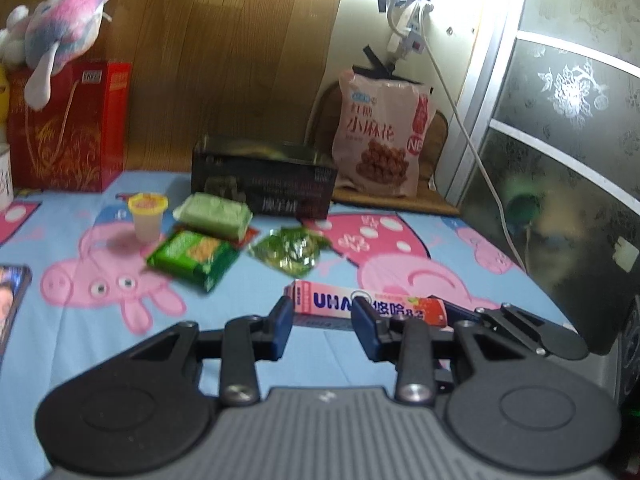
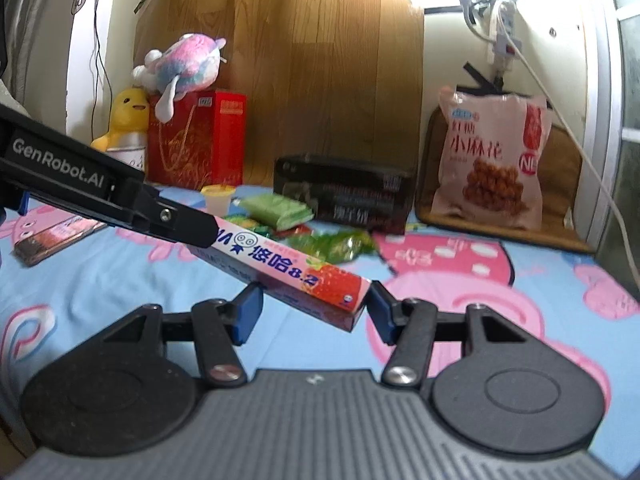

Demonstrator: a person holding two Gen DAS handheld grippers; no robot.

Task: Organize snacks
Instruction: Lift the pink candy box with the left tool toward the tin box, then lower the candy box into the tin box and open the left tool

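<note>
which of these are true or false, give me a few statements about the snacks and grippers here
1. The left gripper grips one end of the pink candy box. True.
2. The big snack bag lies flat on the sheet. False: it stands upright at the back.
3. The plush toy lies on top of the red box. True.
4. The jelly cup has a blue lid. False: its lid is yellow.

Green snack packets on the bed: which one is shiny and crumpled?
The crinkled foil packet, lying rightmost of the three. The pale green pack and the dark green biscuit pack look smoother.
</note>
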